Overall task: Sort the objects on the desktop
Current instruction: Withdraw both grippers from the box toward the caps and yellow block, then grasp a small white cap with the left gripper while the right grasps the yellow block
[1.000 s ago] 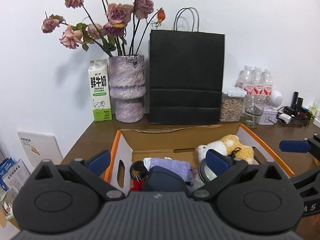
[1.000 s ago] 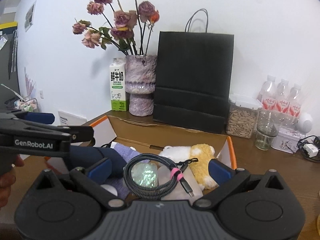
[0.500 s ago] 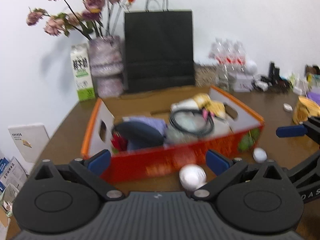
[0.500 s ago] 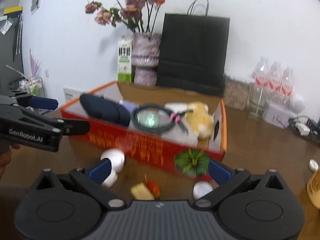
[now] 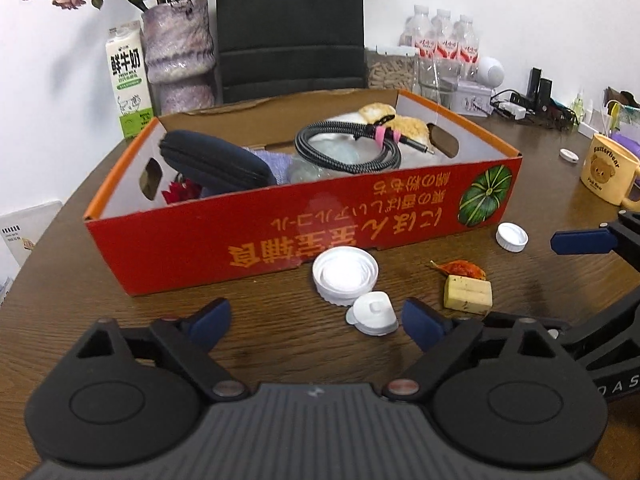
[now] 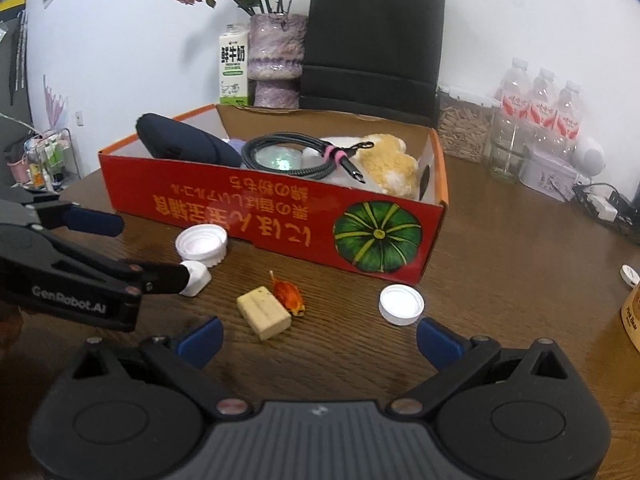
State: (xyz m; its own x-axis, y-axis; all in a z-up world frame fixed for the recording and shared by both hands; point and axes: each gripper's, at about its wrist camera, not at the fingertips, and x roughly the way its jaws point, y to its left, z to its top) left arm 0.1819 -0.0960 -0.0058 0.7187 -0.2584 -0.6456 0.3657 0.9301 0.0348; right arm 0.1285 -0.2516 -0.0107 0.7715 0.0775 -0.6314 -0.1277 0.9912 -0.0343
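Observation:
A red cardboard box (image 5: 280,236) (image 6: 280,216) on the brown table holds a dark case (image 5: 212,164), a coiled black cable (image 5: 348,148) and a plush toy (image 6: 388,164). In front of it lie a large white lid (image 5: 345,274) (image 6: 201,243), a small white cap piece (image 5: 372,314) (image 6: 196,278), a small white lid (image 5: 511,237) (image 6: 401,304), a yellow block (image 5: 467,294) (image 6: 264,318) and an orange-red scrap (image 5: 460,269) (image 6: 289,296). My left gripper (image 5: 316,320) is open and empty just short of the large lid. My right gripper (image 6: 318,338) is open and empty, near the yellow block.
Behind the box stand a milk carton (image 5: 128,80), a vase of dried roses (image 5: 178,52), a black paper bag (image 5: 290,28), a jar and water bottles (image 5: 442,44). A yellow bear mug (image 5: 608,176) sits at the right. Cables and chargers lie at the far right.
Both grippers have pulled back and down from above the box to the table in front of it. The lids, block and scrap have come into view. Both stay open.

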